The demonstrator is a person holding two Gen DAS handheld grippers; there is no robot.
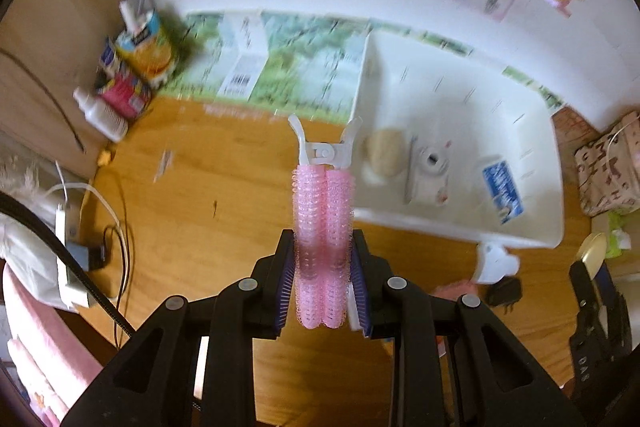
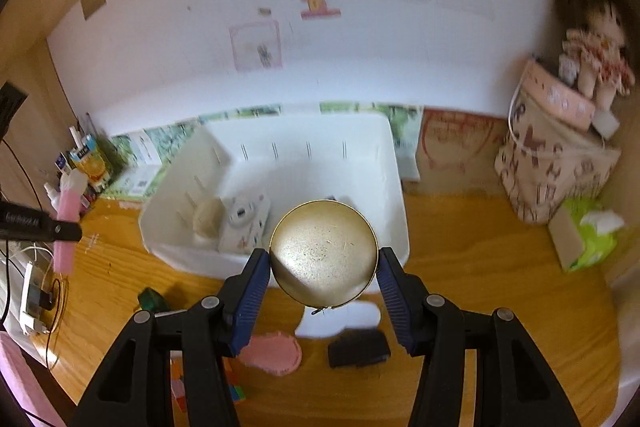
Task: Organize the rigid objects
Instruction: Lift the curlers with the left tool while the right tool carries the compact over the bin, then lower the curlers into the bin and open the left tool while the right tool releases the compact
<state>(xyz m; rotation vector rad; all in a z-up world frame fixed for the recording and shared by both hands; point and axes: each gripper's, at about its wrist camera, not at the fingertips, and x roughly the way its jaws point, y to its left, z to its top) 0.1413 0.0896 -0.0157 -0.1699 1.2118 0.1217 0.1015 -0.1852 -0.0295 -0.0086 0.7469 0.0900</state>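
Left gripper (image 1: 323, 291) is clenched on a pink hair clip (image 1: 323, 227), its blue pads pressing both sides of the roller section. The clip points away from the gripper, its white hinge and two splayed tabs at the far end. It hangs clear of the wooden desk (image 1: 192, 211), just beside the near left corner of the white bin (image 1: 532, 227).

Right gripper (image 2: 324, 279) is grasping a round gold tin (image 2: 323, 253) by its rim, one pad on each side, flat face toward the camera. The tin is held above the desk in front of the bin's near wall.

Inside the bin: a beige round object (image 1: 385, 151), a white camera (image 1: 431, 169) and a blue-and-white packet (image 1: 502, 193), all along the near side. A thin stick lies between the beige object and the camera.

On the desk in front of the bin: a pink oval item (image 2: 274, 353), a black item (image 2: 358, 347), a white flat piece (image 2: 340, 319), a green object (image 2: 152, 301) and a colour cube (image 2: 236, 391), partly hidden behind a gripper finger.

At the far left stand drink cartons (image 1: 146, 47) and a white bottle (image 1: 102, 115). At the right, a patterned bag (image 2: 556, 163) carries a doll (image 2: 596, 55). Both views are blurred.
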